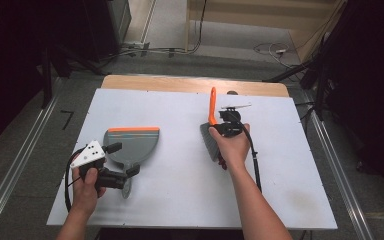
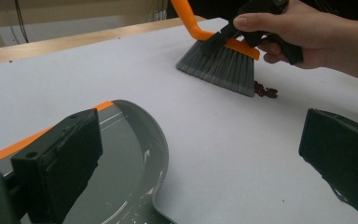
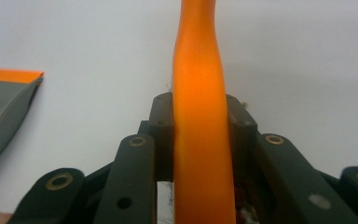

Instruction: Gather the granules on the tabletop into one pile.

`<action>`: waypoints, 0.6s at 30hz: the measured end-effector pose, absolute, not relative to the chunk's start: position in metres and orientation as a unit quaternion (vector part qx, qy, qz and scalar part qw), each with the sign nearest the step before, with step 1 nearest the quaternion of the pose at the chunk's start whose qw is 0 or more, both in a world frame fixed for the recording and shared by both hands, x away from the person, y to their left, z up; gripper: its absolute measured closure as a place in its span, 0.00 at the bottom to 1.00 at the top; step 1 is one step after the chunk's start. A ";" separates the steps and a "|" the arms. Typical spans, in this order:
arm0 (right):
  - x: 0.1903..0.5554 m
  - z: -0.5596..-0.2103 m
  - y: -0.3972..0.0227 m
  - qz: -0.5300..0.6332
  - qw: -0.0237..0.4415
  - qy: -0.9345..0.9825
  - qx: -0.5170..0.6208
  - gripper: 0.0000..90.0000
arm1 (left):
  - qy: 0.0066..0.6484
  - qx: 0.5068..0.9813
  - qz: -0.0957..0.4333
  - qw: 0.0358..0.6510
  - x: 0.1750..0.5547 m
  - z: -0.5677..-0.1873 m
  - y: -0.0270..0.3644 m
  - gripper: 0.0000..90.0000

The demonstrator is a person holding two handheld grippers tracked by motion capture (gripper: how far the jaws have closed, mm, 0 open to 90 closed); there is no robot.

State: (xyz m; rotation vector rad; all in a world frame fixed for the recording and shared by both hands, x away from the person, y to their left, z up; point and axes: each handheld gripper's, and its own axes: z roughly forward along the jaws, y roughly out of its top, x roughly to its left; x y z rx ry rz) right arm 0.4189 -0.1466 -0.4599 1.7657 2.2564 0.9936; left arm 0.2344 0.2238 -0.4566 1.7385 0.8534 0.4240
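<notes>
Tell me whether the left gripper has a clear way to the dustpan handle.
Probably yes. The left gripper is open, beside the dustpan, with nothing between. The brush is off to the right, in the right gripper.

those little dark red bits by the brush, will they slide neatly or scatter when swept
The dark red bits look small, loose and light, so they would probably skitter or roll on the smooth white table. The brush's dense grey bristles should still herd most.

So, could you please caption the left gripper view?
Open left gripper over dustpan; brush beside dark crumbs.
</notes>
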 end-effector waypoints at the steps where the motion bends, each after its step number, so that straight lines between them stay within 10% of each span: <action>1: 0.418 -0.460 -0.151 0.328 0.051 0.738 0.587 0.76 | 0.360 0.733 0.179 0.549 0.234 -0.457 0.223 0.00; 10: 0.418 -0.433 -0.166 0.387 0.047 0.744 0.543 0.76 | 0.360 0.735 0.179 0.546 0.235 -0.457 0.223 0.00; 18: 0.455 -0.413 -0.159 0.334 0.185 0.865 0.324 0.76 | 0.364 0.735 0.180 0.542 0.236 -0.458 0.224 0.00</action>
